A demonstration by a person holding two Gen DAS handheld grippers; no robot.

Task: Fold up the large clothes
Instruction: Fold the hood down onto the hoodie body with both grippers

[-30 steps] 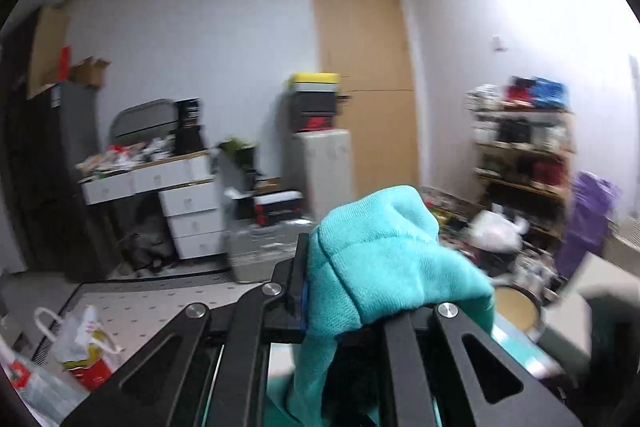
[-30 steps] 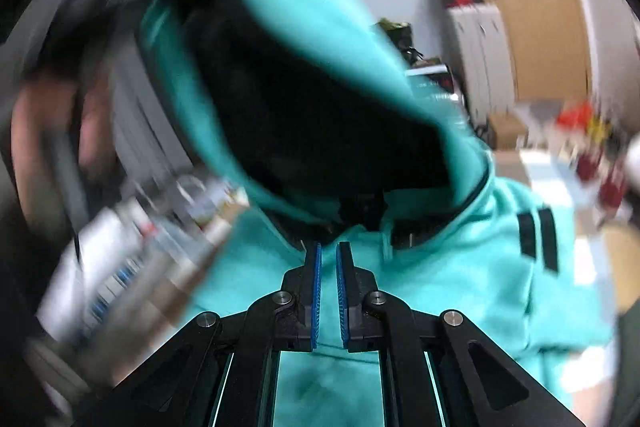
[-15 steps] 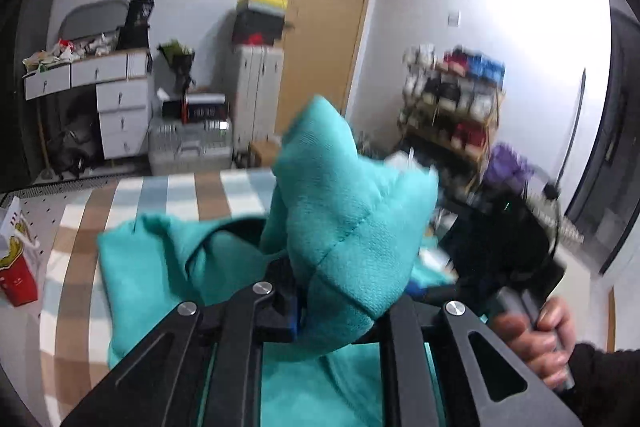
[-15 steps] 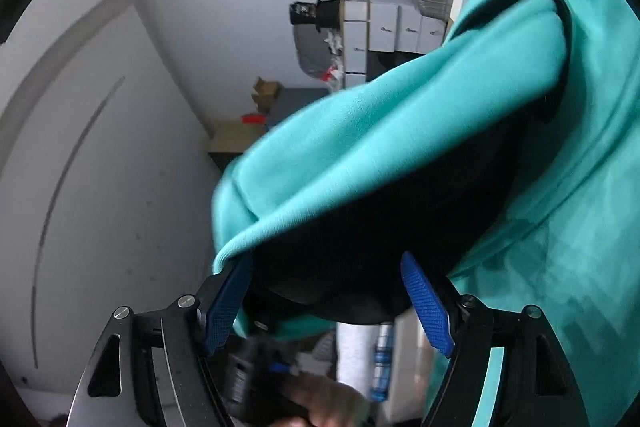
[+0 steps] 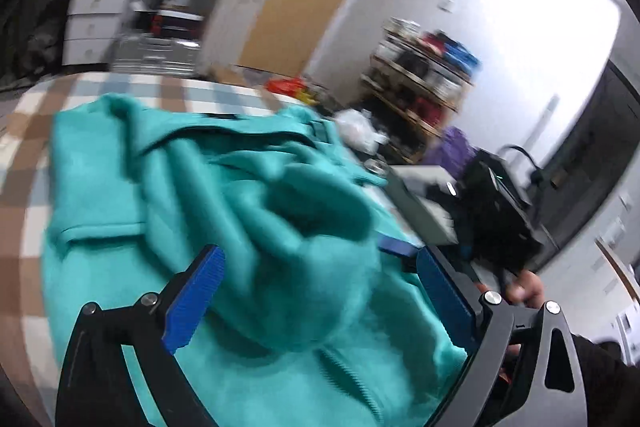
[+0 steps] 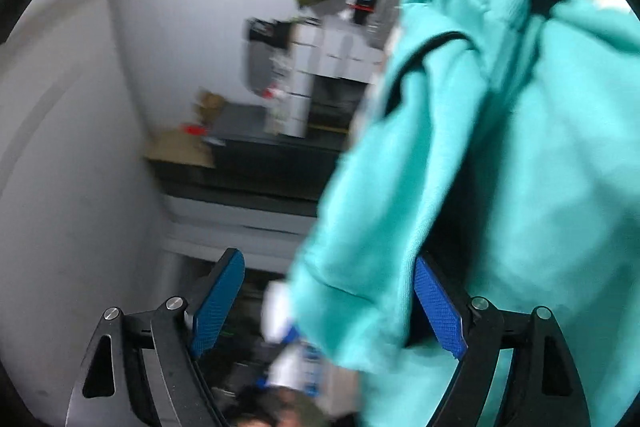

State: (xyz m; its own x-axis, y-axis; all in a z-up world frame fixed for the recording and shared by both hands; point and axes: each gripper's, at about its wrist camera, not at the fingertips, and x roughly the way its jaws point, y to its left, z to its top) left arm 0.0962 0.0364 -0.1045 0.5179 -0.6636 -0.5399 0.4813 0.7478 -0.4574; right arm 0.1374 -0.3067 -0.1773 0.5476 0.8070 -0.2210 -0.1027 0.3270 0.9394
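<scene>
Checked bedcover (image 5: 24, 163) left view only, teal hoodie (image 6: 500, 155) both

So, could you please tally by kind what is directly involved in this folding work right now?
Teal hoodie: 1
Checked cloth underneath: 1
Hand-held grippers: 2, left hand-held gripper and right hand-held gripper, both open
Total: 4

Teal hoodie (image 5: 168, 187) heaped on checked cloth (image 5: 24, 155), left tongs (image 5: 320, 291) just opened wide, fabric between
</scene>
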